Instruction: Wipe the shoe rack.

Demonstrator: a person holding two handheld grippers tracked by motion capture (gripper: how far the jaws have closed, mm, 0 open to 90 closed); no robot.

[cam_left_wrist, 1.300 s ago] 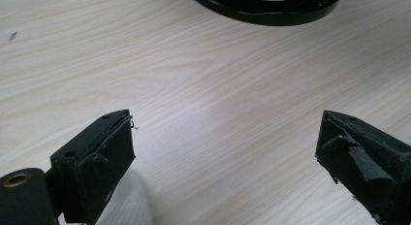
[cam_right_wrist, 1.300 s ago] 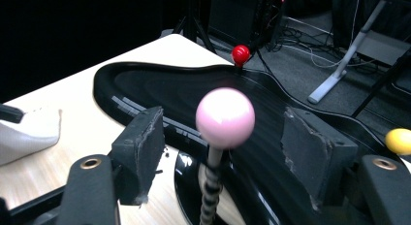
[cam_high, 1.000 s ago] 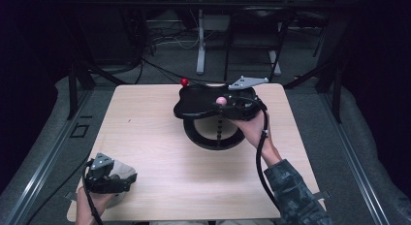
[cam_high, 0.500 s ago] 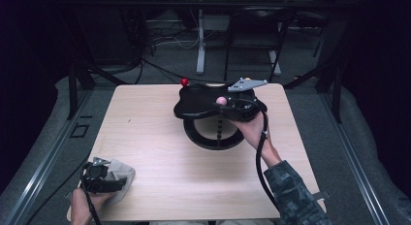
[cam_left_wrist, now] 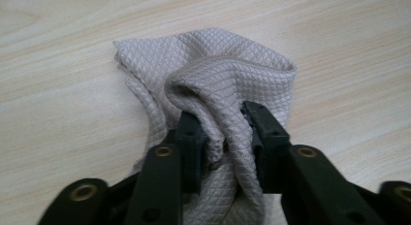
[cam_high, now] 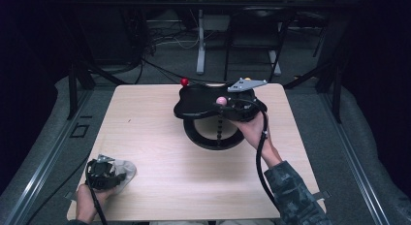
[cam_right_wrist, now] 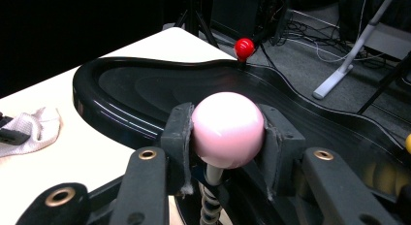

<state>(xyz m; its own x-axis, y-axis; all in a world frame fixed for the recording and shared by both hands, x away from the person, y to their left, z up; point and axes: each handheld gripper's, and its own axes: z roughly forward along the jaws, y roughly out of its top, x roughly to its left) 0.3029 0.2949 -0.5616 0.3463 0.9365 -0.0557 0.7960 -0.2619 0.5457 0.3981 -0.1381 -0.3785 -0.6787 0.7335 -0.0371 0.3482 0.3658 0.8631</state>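
Grey cloth [cam_left_wrist: 213,89], soft and bumpy with a tiny diamond pattern, lies bunched up on the light wooden table [cam_high: 160,186], down at the lower left of the high view. The left gripper [cam_left_wrist: 224,133] sits right on it, and its jaws have just been closing, with a fold of the cloth between them. In the left gripper view the two black jaws come up from the bottom and pinch that fold, so the cloth is squeezed tight in the middle. Up near the middle of the high view, the right gripper [cam_right_wrist: 227,137] is clamped on a pink ball [cam_right_wrist: 228,129], one pad on each side of it. The ball sits on top of a thin beaded stem [cam_right_wrist: 209,200]. Behind the ball is a shiny black curvy tray [cam_right_wrist: 145,94]. A small red ball [cam_right_wrist: 244,48] stands at the tray's far edge.
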